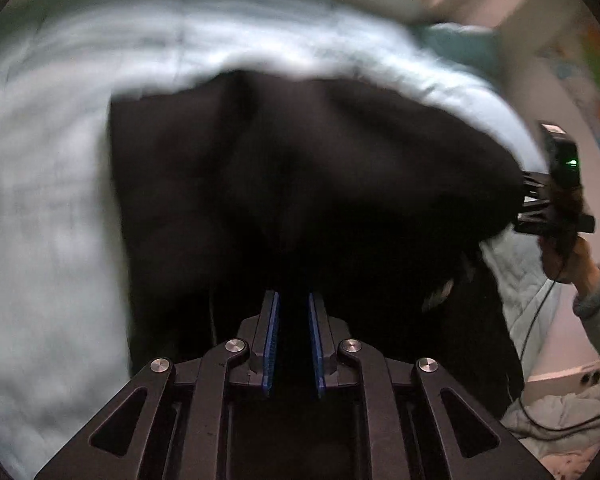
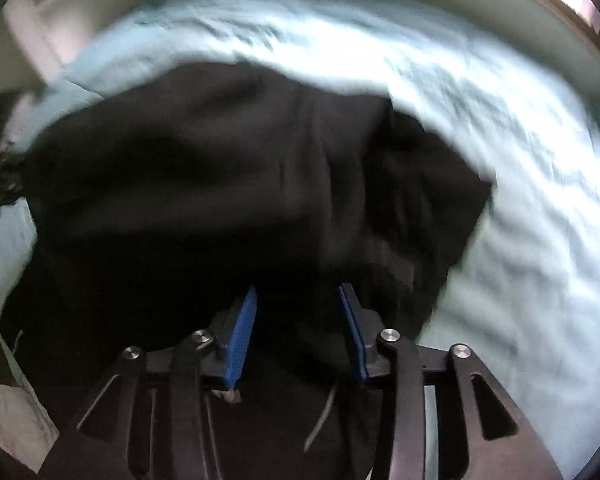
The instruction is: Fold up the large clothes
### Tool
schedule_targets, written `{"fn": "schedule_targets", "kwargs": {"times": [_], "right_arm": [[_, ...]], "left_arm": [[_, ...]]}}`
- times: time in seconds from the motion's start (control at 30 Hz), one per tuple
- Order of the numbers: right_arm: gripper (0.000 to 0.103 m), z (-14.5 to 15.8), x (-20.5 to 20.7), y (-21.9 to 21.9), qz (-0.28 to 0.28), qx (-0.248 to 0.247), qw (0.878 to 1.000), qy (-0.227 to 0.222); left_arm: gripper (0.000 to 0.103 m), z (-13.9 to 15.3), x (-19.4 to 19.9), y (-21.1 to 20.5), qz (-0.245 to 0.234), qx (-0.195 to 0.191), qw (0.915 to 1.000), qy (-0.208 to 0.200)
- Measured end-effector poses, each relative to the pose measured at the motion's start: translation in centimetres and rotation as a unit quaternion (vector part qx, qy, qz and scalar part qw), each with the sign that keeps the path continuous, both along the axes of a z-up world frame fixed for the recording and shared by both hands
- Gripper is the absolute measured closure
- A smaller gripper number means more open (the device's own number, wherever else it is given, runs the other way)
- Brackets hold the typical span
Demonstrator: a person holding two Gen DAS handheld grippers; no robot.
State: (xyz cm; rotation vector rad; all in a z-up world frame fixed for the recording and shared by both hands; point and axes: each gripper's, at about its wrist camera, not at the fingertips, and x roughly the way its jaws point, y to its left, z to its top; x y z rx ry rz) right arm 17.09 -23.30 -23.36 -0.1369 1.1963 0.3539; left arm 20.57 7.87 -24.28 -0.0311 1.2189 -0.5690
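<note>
With the black garment (image 1: 308, 184) draped over the pale blue bed (image 1: 48, 208), the left gripper (image 1: 293, 340), fingers nearly shut, pinches its near edge, while the right gripper (image 2: 296, 336), fingers partly apart, straddles cloth, apparently to carry a fold across.

Left wrist view: camera sits on the left gripper (image 1: 294, 340), looking forward along its blue-padded jaws and steeply down, very close to a black garment (image 1: 300, 184) lying on a pale blue bed cover (image 1: 52, 208). At its right edge the right gripper (image 1: 540, 204) and the hand (image 1: 568, 248) holding it appear. Right wrist view: camera sits on the right gripper (image 2: 296, 336), likewise facing steeply down at close range. Both views share the black garment (image 2: 220, 184) and bed cover (image 2: 520, 260). Both frames are motion-blurred.
</note>
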Motion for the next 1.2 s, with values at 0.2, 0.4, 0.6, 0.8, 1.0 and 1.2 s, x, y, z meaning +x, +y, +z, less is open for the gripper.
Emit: {"fn": "schedule_targets", "kwargs": {"times": [0.2,0.4,0.6,0.8,1.0,1.2], "right_arm": [[0.049,3.9,-2.9,-3.7,-0.075,0.064,0.995,-0.016],[0.049,10.5,1.0,-0.9,-0.089,0.127,0.985,-0.076],[0.049,7.0,6.6,5.5,-0.092,0.136,0.986,-0.031],[0.048,-7.6,5.6,7.5,-0.089,0.067,0.99,0.088],[0.047,-7.0,4.2,6.0,-0.108,0.107,0.987,0.055],[0.039,-1.8,2.5,3.7,-0.121,0.157,0.98,0.016]], "left_arm": [[0.088,6.2,-2.2,1.6,0.036,-0.031,0.9977,-0.048],[0.076,13.1,3.1,-2.5,0.023,-0.082,0.9897,-0.115],[0.071,8.0,7.8,-6.0,0.02,-0.089,0.9947,-0.047],[0.071,-7.3,6.7,-4.8,0.023,-0.057,0.993,0.101],[0.071,-5.1,5.1,-3.0,0.048,-0.103,0.9905,0.078],[0.07,0.8,4.3,-4.7,0.017,-0.122,0.9922,0.017]]}}
